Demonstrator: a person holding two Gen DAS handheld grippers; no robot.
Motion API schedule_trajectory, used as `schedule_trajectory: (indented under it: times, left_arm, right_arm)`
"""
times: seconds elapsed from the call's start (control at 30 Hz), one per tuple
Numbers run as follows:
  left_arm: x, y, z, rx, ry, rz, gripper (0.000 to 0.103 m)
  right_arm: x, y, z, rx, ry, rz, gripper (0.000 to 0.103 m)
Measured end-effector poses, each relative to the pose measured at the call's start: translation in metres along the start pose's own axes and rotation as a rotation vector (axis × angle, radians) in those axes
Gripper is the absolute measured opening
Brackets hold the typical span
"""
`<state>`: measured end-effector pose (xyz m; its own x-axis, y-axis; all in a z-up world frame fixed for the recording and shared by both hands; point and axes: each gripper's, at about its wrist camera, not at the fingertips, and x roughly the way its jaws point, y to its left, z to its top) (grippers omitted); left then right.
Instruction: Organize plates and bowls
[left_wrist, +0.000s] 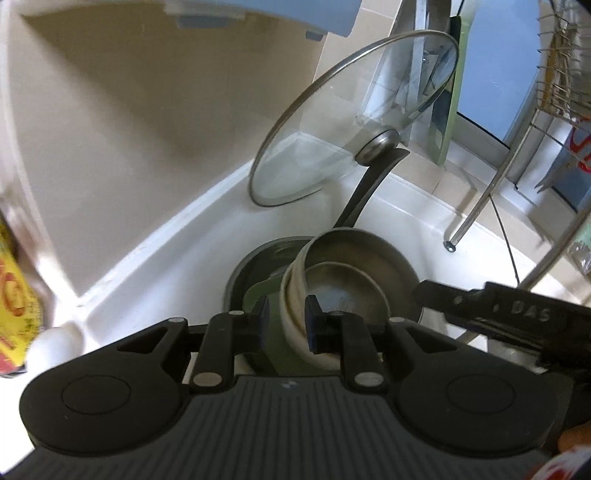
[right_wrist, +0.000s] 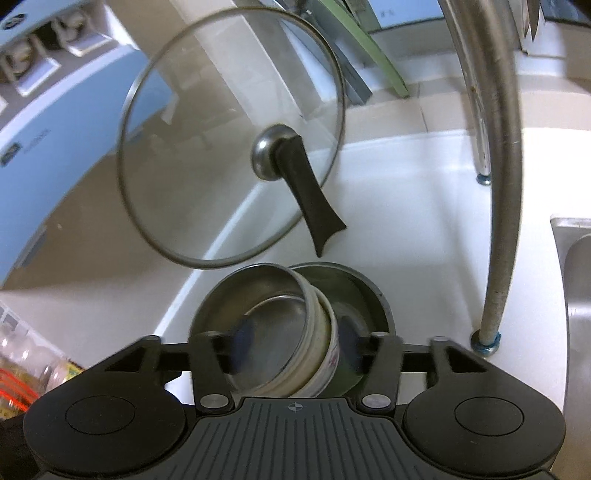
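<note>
Left tongs (left_wrist: 287, 320) pinch the stacked bowls' (left_wrist: 295, 295) rims (right tongs (right_wrist: 295, 341) spread).

**Gripper hardware, both units**

Left gripper (left_wrist: 286, 321): matte black body, ribbed grey top plate, two round black hubs, silver pivot pins on the linkage arms, blue pads (left_wrist: 313, 325) on the fingertips. Right gripper (right_wrist: 295, 345): same build, small crosshair mark centred on the ribbed plate behind the fingers.
</note>
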<state>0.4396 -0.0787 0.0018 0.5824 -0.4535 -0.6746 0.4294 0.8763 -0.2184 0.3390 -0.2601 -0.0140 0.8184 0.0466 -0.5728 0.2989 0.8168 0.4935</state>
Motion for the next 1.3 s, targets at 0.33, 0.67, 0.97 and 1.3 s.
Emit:
schedule_trajectory:
  times: [0.33, 0.67, 0.97, 1.3]
  left_arm:
    - [-0.063, 0.006, -0.046, 0.086, -0.051, 0.068, 0.028]
    - [-0.119, 0.01, -0.104, 0.053, -0.029, 0.12, 0.029]
    - [-0.154, -0.009, -0.149, -0.021, -0.012, 0.2, 0.029]
    - [-0.188, -0.044, -0.198, -0.083, -0.006, 0.266, 0.029]
  right_arm:
    - [-0.051, 0.01, -0.048, -0.101, -0.04, -0.009, 0.063]
    - [-0.084, 0.013, -0.096, -0.175, 0.026, 0.018, 0.063]
    - [-0.111, 0.006, -0.126, -0.237, 0.148, 0.086, 0.063]
    - [-0.155, -0.005, -0.159, -0.357, 0.203, 0.102, 0.063]
